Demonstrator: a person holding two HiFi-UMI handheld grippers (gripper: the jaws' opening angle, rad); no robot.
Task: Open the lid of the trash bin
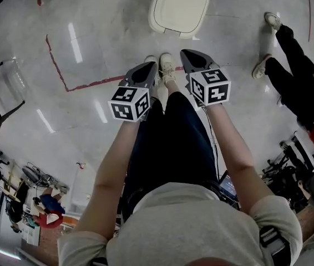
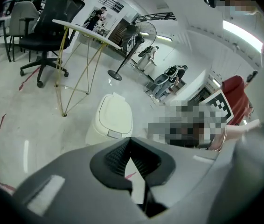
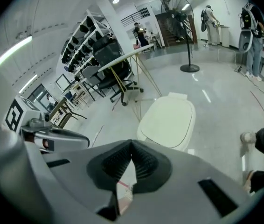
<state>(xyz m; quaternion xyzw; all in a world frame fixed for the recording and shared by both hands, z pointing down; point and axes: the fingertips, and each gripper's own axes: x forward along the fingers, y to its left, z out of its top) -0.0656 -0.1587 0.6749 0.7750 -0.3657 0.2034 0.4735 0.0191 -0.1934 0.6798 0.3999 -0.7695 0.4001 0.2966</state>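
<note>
**A closed bin is waiting on a shiny floor**

The pale, shiny floor (image 1: 90,49) of a big work room is spreading out below, and a red tape line (image 1: 57,65) is running across it. The left gripper (image 1: 148,70) and the right gripper (image 1: 189,57) are hanging side by side over the person's shoes (image 1: 165,65), both pointing ahead. Each one is pressing its two jaws together at the tips, and nothing is sitting between them.

A little way ahead of the shoes, the cream trash bin (image 1: 179,7) is standing on the floor, apart from both grippers. Its lid (image 3: 167,120) is lying flat and closed, with a small tab (image 2: 114,133) at the front edge.

Here is what I think could go wrong. The lid is looking smooth, so closed, pointy jaws could be slipping off it or missing the little tab. The bin is looking light and the floor slick, so a hard push could be sliding it away or tipping it over. Another person's legs (image 1: 290,60) are standing off to the right, and a sliding bin could be heading that way.
</note>
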